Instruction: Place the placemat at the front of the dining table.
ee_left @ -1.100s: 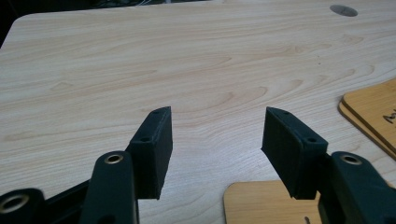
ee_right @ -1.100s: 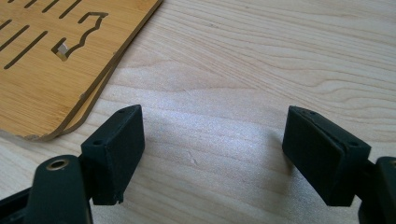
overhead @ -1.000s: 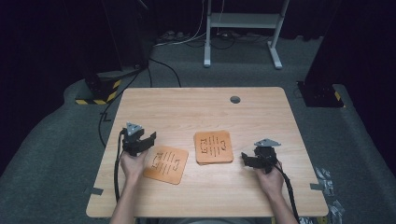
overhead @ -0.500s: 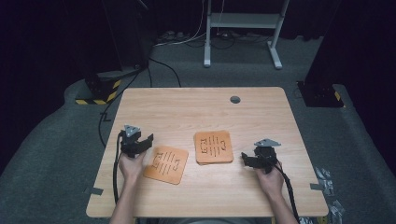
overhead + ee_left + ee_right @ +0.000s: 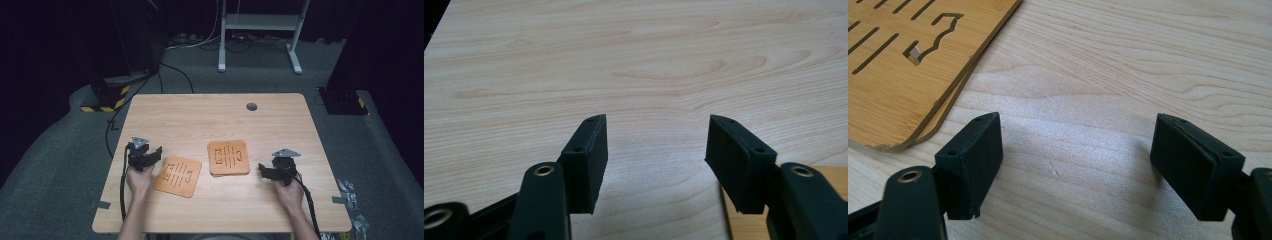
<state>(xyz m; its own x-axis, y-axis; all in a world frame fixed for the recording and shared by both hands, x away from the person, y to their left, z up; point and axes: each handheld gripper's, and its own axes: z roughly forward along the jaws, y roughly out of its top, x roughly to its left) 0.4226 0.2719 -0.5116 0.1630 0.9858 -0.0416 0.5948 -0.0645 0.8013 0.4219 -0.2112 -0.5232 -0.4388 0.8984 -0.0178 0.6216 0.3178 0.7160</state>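
Two flat bamboo boards with cut slots lie on the wooden table (image 5: 215,115). One board (image 5: 177,176) lies at the front left, and its corner (image 5: 736,222) shows beside my left gripper's right jaw. My left gripper (image 5: 156,152) (image 5: 656,135) stands open just left of this board, over bare wood. The other board (image 5: 229,157) (image 5: 903,55) rests on a second one of the same shape, slightly offset. To the right of that stack my right gripper (image 5: 262,171) (image 5: 1075,135) is open and holds nothing.
A small grey round plug (image 5: 251,106) sits in the tabletop near the far edge. On the floor beyond the table stand a white frame (image 5: 260,30) and a yellow-and-black striped base (image 5: 105,102). Cables trail from both grippers.
My left gripper has drawn back slightly toward the table's front edge. The boards and the right gripper have stayed put.
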